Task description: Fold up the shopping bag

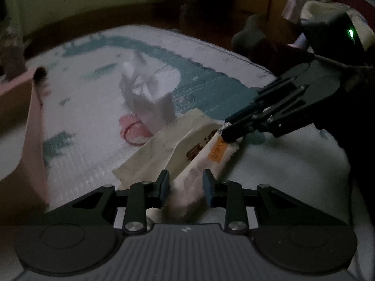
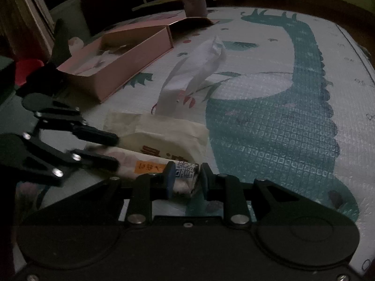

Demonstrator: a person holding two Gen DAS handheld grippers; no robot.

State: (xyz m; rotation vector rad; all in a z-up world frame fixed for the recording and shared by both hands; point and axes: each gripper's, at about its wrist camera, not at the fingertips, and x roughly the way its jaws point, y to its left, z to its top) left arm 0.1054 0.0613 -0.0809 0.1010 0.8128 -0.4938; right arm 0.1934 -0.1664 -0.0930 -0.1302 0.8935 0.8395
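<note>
The cream shopping bag [image 1: 161, 147] [image 2: 164, 133] lies on the dinosaur play mat [image 2: 281, 117], partly rolled into a tight tube with an orange label [image 1: 218, 151] [image 2: 148, 167]. My left gripper [image 1: 186, 182] [image 2: 117, 151] has the tube's near end between its blue pads, the jaws loosely around it with a slight gap on one side. My right gripper [image 2: 186, 178] [image 1: 224, 128] is shut on the tube's other end, where a printed code sticker shows. The unrolled flap with dark lettering spreads flat beyond the tube.
A crumpled white bag [image 1: 147, 86] [image 2: 206, 63] lies further out on the mat. An open pink box [image 2: 131, 70] [image 1: 35, 128] stands to the left. A red band [image 1: 133, 133] lies near the flap. A jar [image 2: 194, 0] stands at the mat's far edge.
</note>
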